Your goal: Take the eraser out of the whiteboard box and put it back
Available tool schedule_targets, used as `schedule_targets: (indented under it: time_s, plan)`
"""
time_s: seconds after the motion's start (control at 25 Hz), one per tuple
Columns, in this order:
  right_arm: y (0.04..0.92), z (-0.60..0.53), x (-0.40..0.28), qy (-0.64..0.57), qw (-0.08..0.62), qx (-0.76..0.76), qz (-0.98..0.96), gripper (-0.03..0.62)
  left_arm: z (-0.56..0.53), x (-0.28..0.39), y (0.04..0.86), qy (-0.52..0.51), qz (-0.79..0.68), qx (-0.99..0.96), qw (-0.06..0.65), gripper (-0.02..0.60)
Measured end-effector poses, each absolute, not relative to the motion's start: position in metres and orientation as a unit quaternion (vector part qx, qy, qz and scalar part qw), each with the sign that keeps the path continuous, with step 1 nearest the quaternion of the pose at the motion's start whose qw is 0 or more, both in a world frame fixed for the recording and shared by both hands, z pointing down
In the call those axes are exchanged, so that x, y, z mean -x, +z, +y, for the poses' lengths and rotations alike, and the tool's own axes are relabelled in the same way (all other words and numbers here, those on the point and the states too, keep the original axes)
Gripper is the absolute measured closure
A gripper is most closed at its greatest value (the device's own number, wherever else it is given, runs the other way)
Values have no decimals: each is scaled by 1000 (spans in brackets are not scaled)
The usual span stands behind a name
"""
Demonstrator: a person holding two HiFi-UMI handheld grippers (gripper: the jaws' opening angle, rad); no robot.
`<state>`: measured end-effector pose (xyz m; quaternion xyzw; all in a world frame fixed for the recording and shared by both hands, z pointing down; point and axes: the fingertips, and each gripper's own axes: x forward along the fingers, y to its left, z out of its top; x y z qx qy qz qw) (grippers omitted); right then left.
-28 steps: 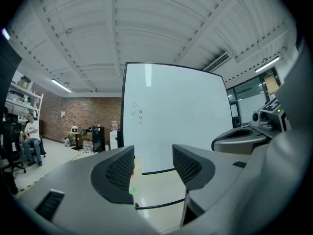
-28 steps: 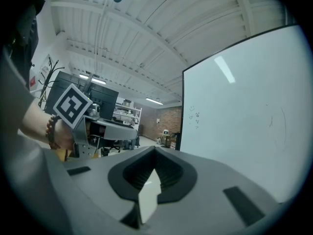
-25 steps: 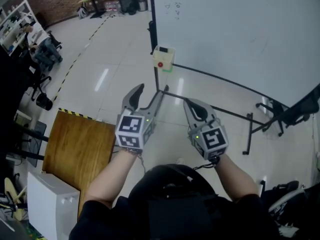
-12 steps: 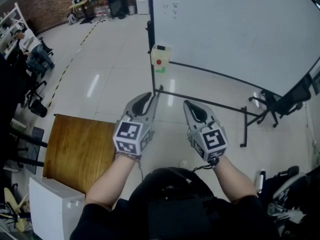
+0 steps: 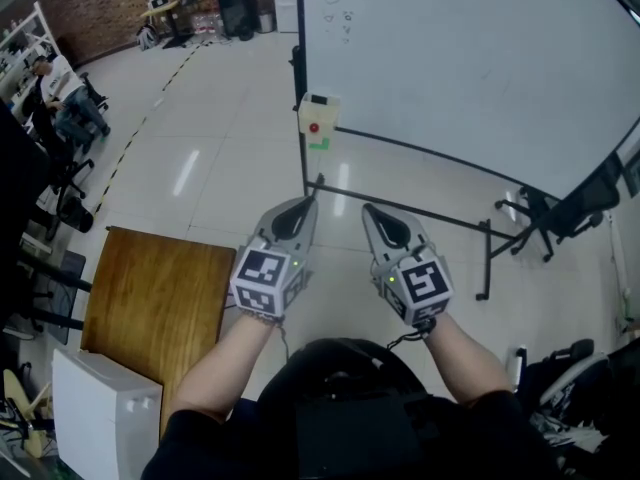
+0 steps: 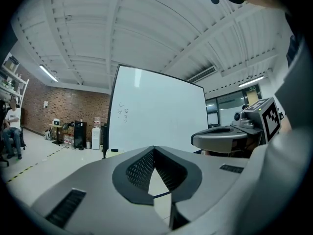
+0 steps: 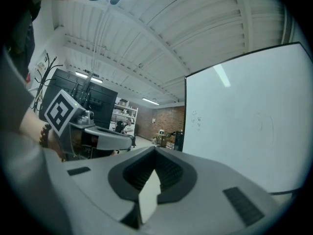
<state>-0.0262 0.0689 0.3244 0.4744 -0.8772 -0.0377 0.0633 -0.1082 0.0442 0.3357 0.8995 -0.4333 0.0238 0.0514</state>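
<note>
The whiteboard (image 5: pixel 470 58) stands ahead on its wheeled frame. The cream whiteboard box (image 5: pixel 319 116), with a red spot on its front, hangs on the board's left post. I cannot make out the eraser itself. My left gripper (image 5: pixel 308 201) is held level below the box and well short of it. Its jaws have just been closing, and the tips (image 6: pixel 154 149) now meet with nothing between them. My right gripper (image 5: pixel 367 209) hovers beside it, tips (image 7: pixel 156 149) together and empty. Each gripper view shows the whiteboard (image 6: pixel 156 116) (image 7: pixel 244 126) beyond the jaws.
A wooden table (image 5: pixel 160 308) and a white cabinet (image 5: pixel 100 408) stand at my lower left. The whiteboard's black leg bars (image 5: pixel 480 258) cross the tiled floor ahead. A black chair (image 5: pixel 560 218) sits at the right. People sit at desks far left (image 5: pixel 60 78).
The left gripper's jaws went from wide open to shut. Both grippers slid a little lower in the head view, and the right one stayed shut.
</note>
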Motion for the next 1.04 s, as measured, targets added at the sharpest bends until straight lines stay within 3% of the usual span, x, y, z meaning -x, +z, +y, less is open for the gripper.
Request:
schedule_targets:
  time_s: [1.04]
  plan:
    - [329,67,6,-31,70,-448,-891,569,43,79,348,44,-448,-891,58,580]
